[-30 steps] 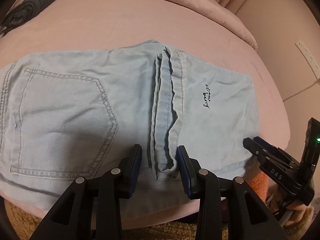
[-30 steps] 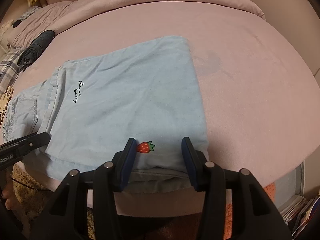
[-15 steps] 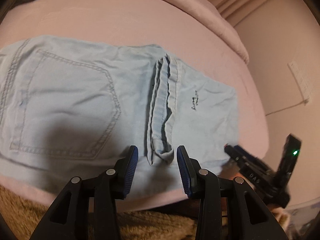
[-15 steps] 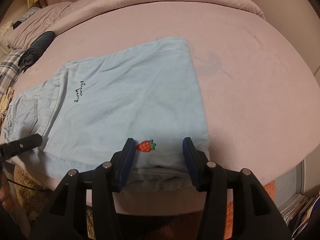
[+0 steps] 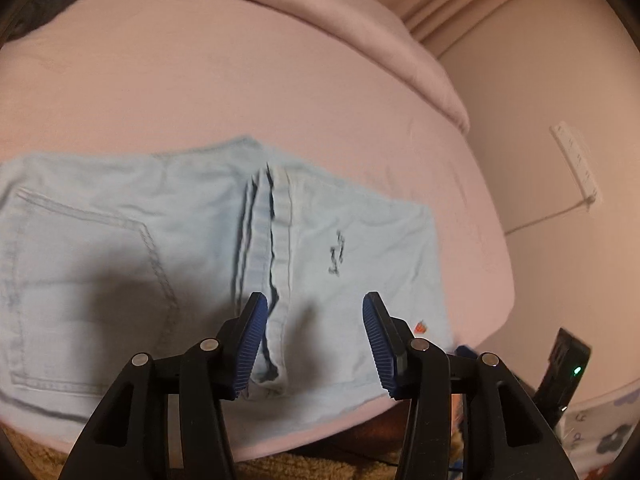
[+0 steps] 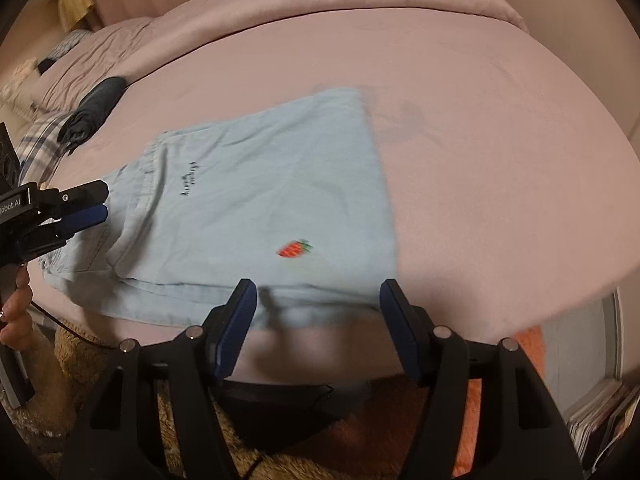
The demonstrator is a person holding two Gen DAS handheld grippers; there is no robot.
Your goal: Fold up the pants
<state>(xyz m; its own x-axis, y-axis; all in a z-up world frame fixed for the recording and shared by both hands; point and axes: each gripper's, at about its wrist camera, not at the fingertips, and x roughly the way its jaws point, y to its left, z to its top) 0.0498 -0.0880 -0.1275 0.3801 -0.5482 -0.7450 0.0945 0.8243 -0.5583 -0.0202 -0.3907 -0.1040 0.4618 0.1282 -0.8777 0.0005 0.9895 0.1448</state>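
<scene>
The light blue pants (image 6: 260,208) lie folded flat on the pink bed (image 6: 480,160), near its front edge. The left gripper (image 5: 312,340) hangs over the hem fold, jaws opening, gripping nothing. The right gripper (image 6: 318,320) hangs over the pants' near edge, jaws opening, nothing held.

A pink bed cover (image 6: 460,128) spreads wide — a rolled dark garment (image 6: 94,114) lies on it at the far left, beside plaid fabric (image 6: 42,142). Tan shaggy rug (image 6: 80,364) below; a white power strip (image 5: 576,162) hangs on the wall
</scene>
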